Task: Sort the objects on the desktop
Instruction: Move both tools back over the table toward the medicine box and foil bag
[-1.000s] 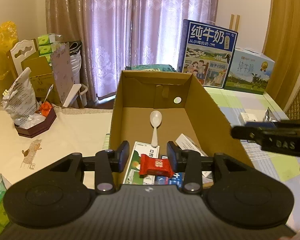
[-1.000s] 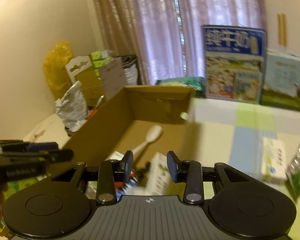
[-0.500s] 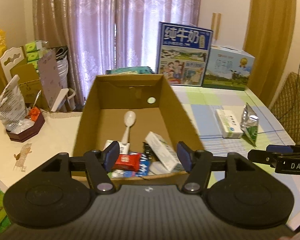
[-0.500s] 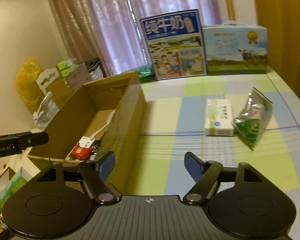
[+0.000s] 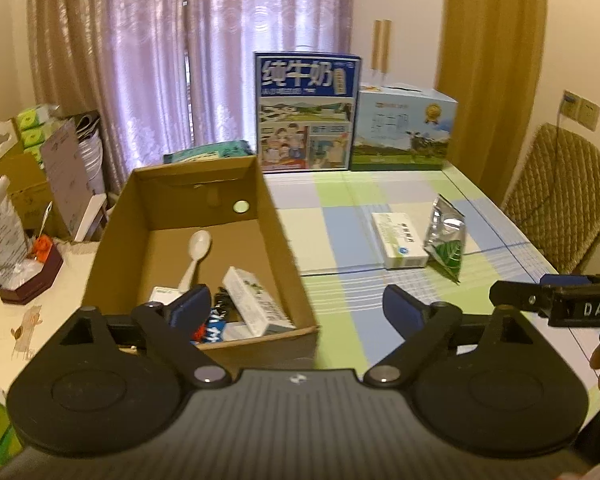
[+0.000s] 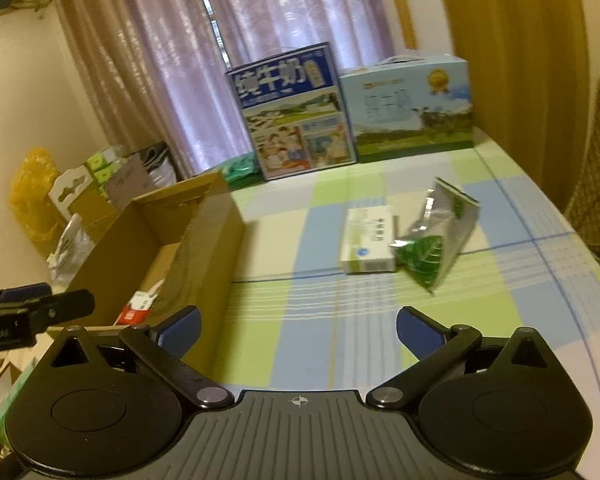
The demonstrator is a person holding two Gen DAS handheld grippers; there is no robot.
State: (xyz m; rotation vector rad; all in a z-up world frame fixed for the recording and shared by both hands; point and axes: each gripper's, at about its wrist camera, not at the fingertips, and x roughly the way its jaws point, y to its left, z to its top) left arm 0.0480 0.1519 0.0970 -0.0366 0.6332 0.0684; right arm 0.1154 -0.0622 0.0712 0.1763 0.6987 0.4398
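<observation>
The left gripper holds its jaws wide apart and empty; just ahead of its left jaw the cardboard box contains a white spoon, a white carton and small packets partly hidden behind that jaw. The right gripper also has its jaws spread with nothing between them, and ahead of its right jaw a white medicine box touches a silver-green pouch on the checked tabletop. Farther ahead stands a blue case reading "纯牛奶"; "DAS" shows on the right gripper's side
</observation>
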